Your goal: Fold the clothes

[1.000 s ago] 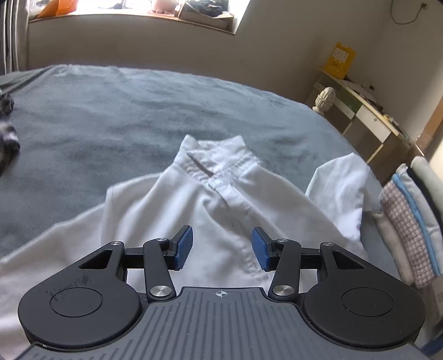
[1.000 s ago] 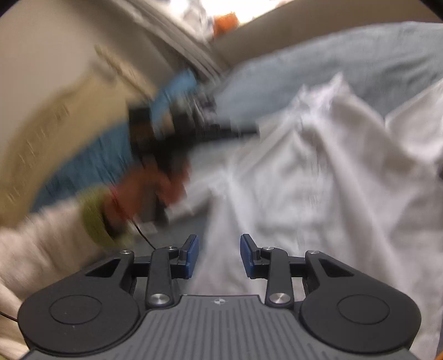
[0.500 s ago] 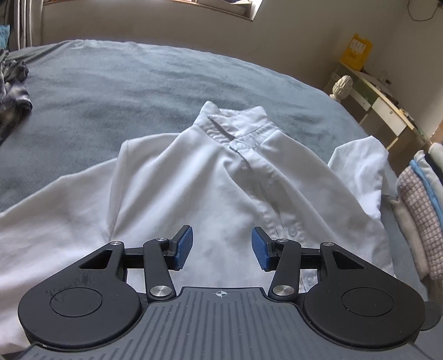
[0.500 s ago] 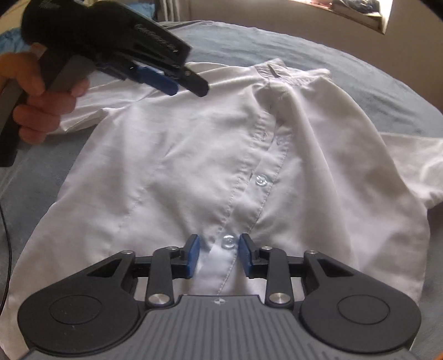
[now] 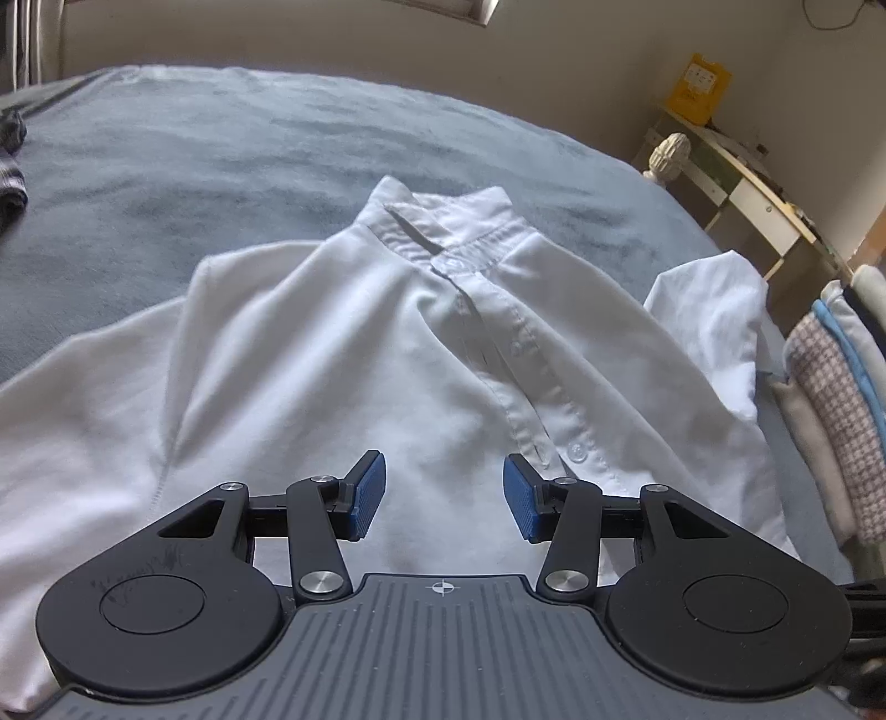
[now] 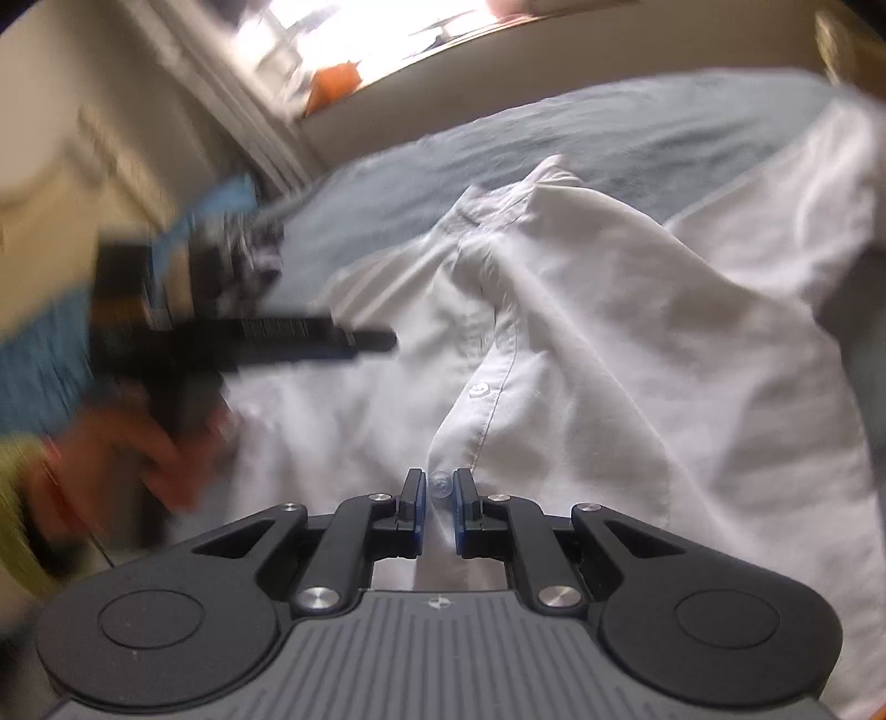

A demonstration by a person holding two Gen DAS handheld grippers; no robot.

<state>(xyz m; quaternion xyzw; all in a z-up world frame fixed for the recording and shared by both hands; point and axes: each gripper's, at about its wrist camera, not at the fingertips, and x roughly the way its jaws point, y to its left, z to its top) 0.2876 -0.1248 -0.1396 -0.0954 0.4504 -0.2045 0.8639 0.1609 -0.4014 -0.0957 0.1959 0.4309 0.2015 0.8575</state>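
A white button-up shirt lies face up on the grey bed, collar at the far end. My left gripper hovers open low over the shirt's chest, left of the button placket, with nothing between its pads. In the right wrist view the jaws of my right gripper are closing on the placket of the shirt. A ridge of white cloth and a button sit pinched between the pads. The left gripper and the hand holding it show blurred at the left.
A stack of folded clothes stands at the bed's right edge. Behind it is a low desk by the wall. A dark checked garment lies at the far left of the bed. The window sill runs along the back.
The left gripper has sunk closer to the shirt, still open. The right gripper's jaws have narrowed from half open to a tight pinch on the placket, and its view has swung.
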